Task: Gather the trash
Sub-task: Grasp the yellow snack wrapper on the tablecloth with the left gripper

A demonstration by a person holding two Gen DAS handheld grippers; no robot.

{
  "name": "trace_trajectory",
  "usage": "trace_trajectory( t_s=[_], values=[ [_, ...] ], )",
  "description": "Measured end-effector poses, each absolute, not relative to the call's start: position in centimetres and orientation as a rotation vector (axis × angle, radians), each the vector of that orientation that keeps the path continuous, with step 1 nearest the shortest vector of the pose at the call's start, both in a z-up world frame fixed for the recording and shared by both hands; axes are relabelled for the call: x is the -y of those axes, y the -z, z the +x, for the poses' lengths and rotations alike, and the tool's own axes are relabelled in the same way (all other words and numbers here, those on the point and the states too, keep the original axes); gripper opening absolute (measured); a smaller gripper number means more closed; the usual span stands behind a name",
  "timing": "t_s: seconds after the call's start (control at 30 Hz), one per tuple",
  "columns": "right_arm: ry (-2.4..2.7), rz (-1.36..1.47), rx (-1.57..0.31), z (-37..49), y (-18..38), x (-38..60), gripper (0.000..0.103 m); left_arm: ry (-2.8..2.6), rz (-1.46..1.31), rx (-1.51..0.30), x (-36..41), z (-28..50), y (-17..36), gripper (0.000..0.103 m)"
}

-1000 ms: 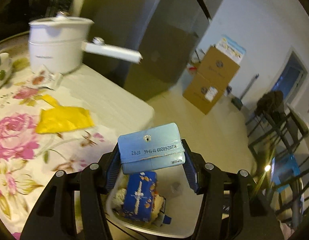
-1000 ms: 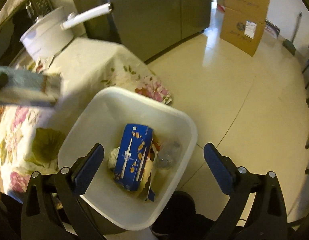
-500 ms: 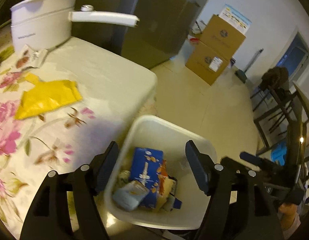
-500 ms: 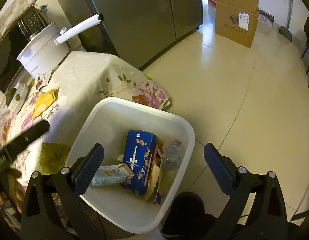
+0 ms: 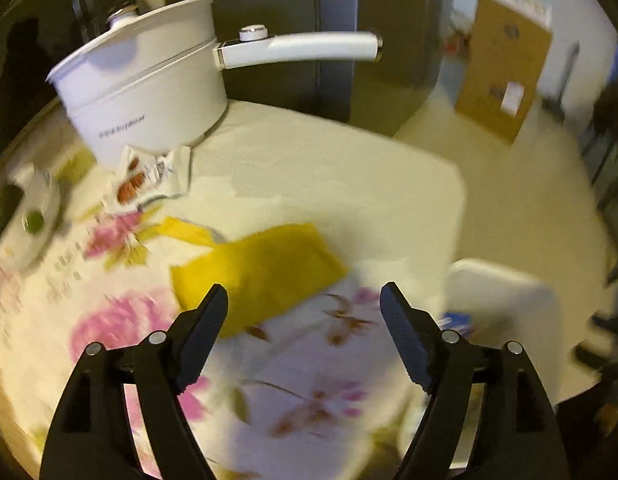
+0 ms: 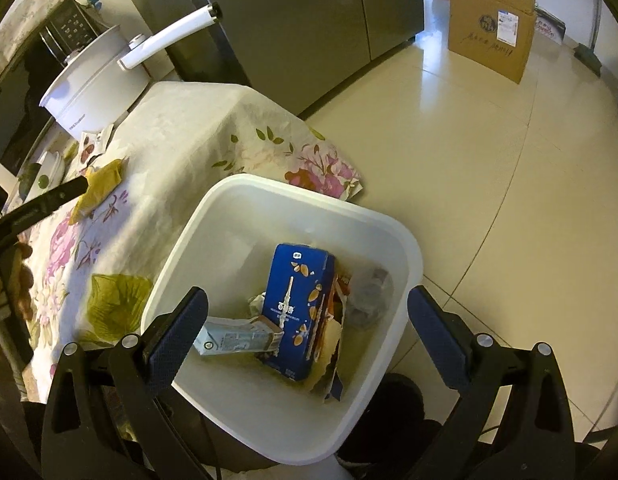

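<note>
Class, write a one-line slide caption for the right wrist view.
Open right gripper poised over the white bin holding a blue carton and a pale carton.

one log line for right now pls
left gripper: opening, empty, over yellow wrapper | right gripper: open above bin | light-blue carton: in bin

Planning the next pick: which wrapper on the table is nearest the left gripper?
The flat yellow wrapper, lying just ahead of the empty, opening left gripper; the white printed snack wrapper lies farther off, against the white pot.
</note>
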State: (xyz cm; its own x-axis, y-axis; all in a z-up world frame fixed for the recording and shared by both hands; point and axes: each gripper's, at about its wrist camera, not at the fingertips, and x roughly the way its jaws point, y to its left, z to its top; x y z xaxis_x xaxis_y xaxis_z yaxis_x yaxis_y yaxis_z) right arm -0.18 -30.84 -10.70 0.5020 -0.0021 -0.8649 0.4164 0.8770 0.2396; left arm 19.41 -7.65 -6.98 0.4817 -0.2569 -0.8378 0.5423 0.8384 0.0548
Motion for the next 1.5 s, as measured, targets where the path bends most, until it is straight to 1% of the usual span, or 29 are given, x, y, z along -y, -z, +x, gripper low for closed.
trace_trajectory(
  t_s=[0.2,0.3,0.37,0.5,0.57,0.6,0.63,0.67,0.7,0.73,0.83,0.9,0.93,0.97,1.07,1.3,1.5],
  values=[
    [0.269,0.466,-1.033,0.5,11.1,30.9,0.096,0.573,0.47,-1.019,7.5,22.3,9.4,0.077],
    [0.269,0.447,-1.049,1.1,11.4,30.4,0.096,0.606,0.444,-1.029,7.0,23.7,9.7,0.08],
    [0.266,0.438,-1.062,1.5,11.6,30.1,0.096,0.626,0.407,-1.057,6.4,25.0,10.1,0.08],
    [0.262,0.427,-1.082,2.2,12.0,29.6,0.096,0.623,0.379,-1.059,5.6,26.5,10.6,0.079],
    [0.263,0.42,-1.091,2.5,12.1,29.3,0.096,0.623,0.371,-1.044,5.1,26.5,10.4,0.068],
    [0.262,0.419,-1.095,2.6,12.2,29.2,0.096,0.626,0.367,-1.033,4.9,26.4,10.2,0.065],
    [0.259,0.419,-1.1,2.8,12.3,29.1,0.096,0.62,0.37,-1.022,4.7,26.2,10.1,0.055],
    [0.257,0.418,-1.104,3.0,12.4,29.0,0.096,0.616,0.372,-1.016,4.5,26.1,9.9,0.037],
    [0.255,0.417,-1.105,3.1,12.4,28.9,0.096,0.609,0.371,-1.012,4.3,25.9,9.8,0.029],
    [0.254,0.412,-1.106,3.3,12.4,28.7,0.096,0.612,0.356,-1.011,3.8,25.7,9.6,0.026],
    [0.248,0.397,-1.104,3.8,12.4,28.2,0.096,0.632,0.332,-1.007,2.7,24.6,9.3,0.022],
    [0.242,0.392,-1.103,4.1,12.4,27.8,0.096,0.647,0.31,-0.997,2.1,23.6,9.1,0.018],
    [0.237,0.388,-1.101,4.2,12.3,27.6,0.096,0.652,0.296,-0.994,2.2,23.2,9.0,0.015],
    [0.236,0.381,-1.097,4.4,12.2,27.3,0.096,0.65,0.285,-0.984,2.0,22.7,8.7,0.014],
    [0.225,0.346,-1.083,4.9,11.8,26.5,0.096,0.638,0.273,-0.938,1.5,21.5,7.1,0.012],
    [0.151,0.287,-1.039,9.0,9.6,23.9,0.096,0.553,0.058,-0.845,-2.9,19.3,2.0,0.012],
    [-0.009,0.339,-0.991,18.7,7.4,18.3,0.096,0.37,-0.166,-0.716,-9.7,17.0,-2.0,0.012]
  ],
)
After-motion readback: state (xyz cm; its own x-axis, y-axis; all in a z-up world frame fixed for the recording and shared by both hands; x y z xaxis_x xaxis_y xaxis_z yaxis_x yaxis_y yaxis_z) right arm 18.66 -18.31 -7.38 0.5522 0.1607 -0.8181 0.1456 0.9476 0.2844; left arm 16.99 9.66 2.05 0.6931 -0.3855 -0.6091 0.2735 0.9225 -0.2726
